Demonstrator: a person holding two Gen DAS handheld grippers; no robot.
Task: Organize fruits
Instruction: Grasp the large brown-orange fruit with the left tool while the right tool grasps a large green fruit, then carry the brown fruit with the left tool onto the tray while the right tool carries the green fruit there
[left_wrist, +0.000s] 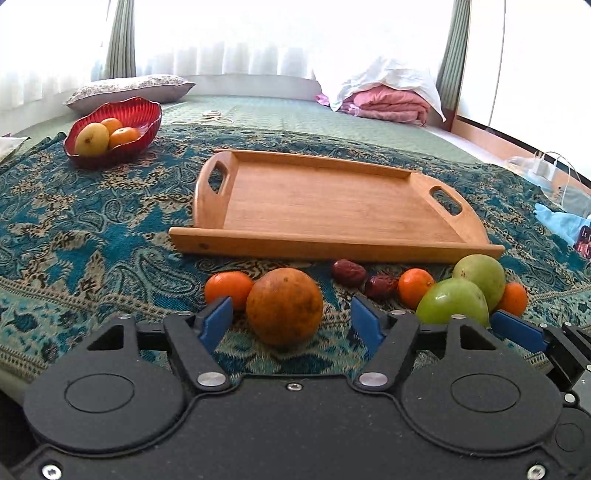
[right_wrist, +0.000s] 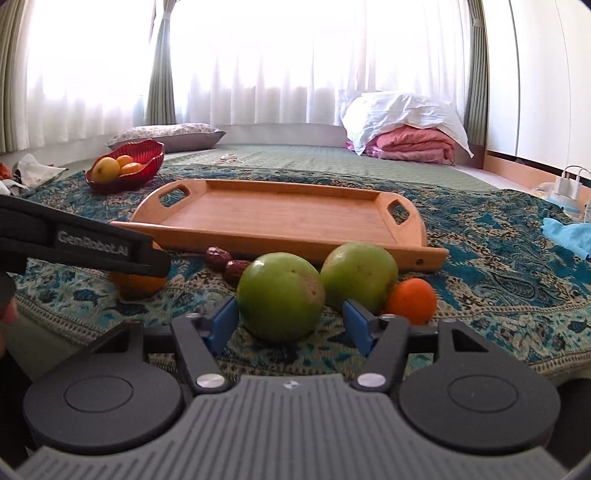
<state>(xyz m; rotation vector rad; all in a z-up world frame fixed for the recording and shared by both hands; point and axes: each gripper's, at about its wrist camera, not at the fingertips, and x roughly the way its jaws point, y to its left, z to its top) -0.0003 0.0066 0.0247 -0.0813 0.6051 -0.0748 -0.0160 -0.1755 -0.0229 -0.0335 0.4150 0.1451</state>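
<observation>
**Fruit lined up by tray, both claws straddling a piece**

Fruit sits in a row on the patterned cloth (left_wrist: 92, 236), just in front of the wooden tray (left_wrist: 332, 206). Left gripper (left_wrist: 291, 321) has its blue pads either side of the big orange (left_wrist: 284, 306), w/ gaps showing both sides, so jaws open, not gripping. Right gripper (right_wrist: 290, 321) likewise brackets the near green fruit (right_wrist: 280, 295); left pad looks close to touching, right pad clear of it, so not clamped.

Handling: both fruits round, firm-looking, prob. fairly heavy for size; smooth skin may slip, and they'll roll on cloth if nudged. Best hold is across the widest part, pads level w/ the middle. Squeeze gently; bruising poss.

Room: second green fruit (right_wrist: 358, 273) touches the first, small orange (right_wrist: 410, 299) beside it. A small orange (left_wrist: 227, 288) sits right by the big one, two dates (left_wrist: 349, 273) between the groups. Tight. Tray floor bare, low rim to clear. Red bowl (left_wrist: 147, 110) far left, already holding fruit.
</observation>
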